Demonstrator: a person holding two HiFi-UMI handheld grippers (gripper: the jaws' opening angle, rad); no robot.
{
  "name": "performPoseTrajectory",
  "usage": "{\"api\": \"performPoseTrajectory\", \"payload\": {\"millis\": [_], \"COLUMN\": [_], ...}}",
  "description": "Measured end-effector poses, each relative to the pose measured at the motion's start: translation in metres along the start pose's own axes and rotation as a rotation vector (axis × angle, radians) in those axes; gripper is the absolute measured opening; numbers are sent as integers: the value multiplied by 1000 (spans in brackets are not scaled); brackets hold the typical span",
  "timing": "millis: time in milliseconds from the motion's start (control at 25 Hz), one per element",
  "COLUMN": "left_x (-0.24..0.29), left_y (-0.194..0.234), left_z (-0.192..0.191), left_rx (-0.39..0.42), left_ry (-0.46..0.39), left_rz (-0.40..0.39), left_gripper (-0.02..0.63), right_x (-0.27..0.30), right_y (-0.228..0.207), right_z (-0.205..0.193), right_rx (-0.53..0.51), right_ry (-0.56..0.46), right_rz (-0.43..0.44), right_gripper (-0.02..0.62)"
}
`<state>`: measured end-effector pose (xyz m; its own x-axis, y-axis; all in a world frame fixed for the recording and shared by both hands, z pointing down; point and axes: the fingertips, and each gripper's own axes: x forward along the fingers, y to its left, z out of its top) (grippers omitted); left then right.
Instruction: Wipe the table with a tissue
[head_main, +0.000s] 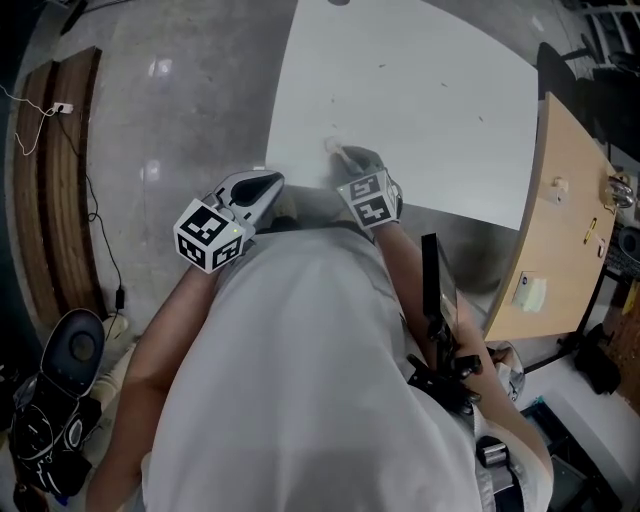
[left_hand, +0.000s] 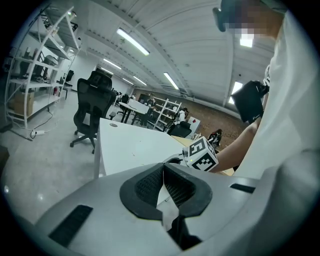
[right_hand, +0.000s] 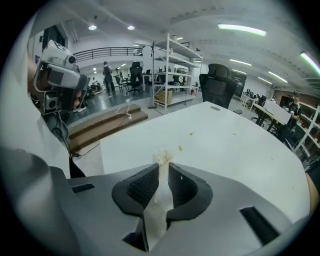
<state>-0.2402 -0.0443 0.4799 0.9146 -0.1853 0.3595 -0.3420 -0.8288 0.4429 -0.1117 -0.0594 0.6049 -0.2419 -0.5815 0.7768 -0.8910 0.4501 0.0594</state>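
Right gripper (right_hand: 164, 169): ribbed black pads clamped on a crumpled white tissue (right_hand: 162, 158), its tuft poking past the tips above the smooth white table (right_hand: 225, 145), near its edge; left gripper (left_hand: 163, 169): jaw tips pressed together, nothing between, just off the table's corner.

The left gripper (head_main: 272, 184) sits at the near left, its jaws closed together on nothing. Just right of it, the right gripper (head_main: 345, 156) angles downward, its jaws clamped on a tissue (right_hand: 161, 190).
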Motion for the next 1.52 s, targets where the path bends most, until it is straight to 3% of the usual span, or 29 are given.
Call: {"api": "performPoseTrajectory", "payload": {"millis": [240,320,400,480,760,1080,1520], "left_x": [5,5,4,5,4,1,10], "left_y": [0,1,3,5,6,18,35], "left_z": [3,6,10,15,22,16,25], "left_rx": [8,13,19,28,38,11,-28], "left_ry": [-3,-11,-25,-42,-70,-51,-58], "left_rz": [-21,-26,-29,-31,-38,-15,55], "left_gripper": [6,6,6,6,6,6,6], "right_x": [-1,-8,-23,-36,-49,-19,13], "right_y": [30,28,12,-7,-35,-40,-51], "right_z": [2,7,15,16,7,6,35], "right_rx": [2,95,235,306,266,276,123], "right_ry": [-16,-51,-121,-145,-111,-79,-42], "right_rz": [121,156,135,101,56,35,78], "right_gripper": [63,63,63,63,63,64,64]}}
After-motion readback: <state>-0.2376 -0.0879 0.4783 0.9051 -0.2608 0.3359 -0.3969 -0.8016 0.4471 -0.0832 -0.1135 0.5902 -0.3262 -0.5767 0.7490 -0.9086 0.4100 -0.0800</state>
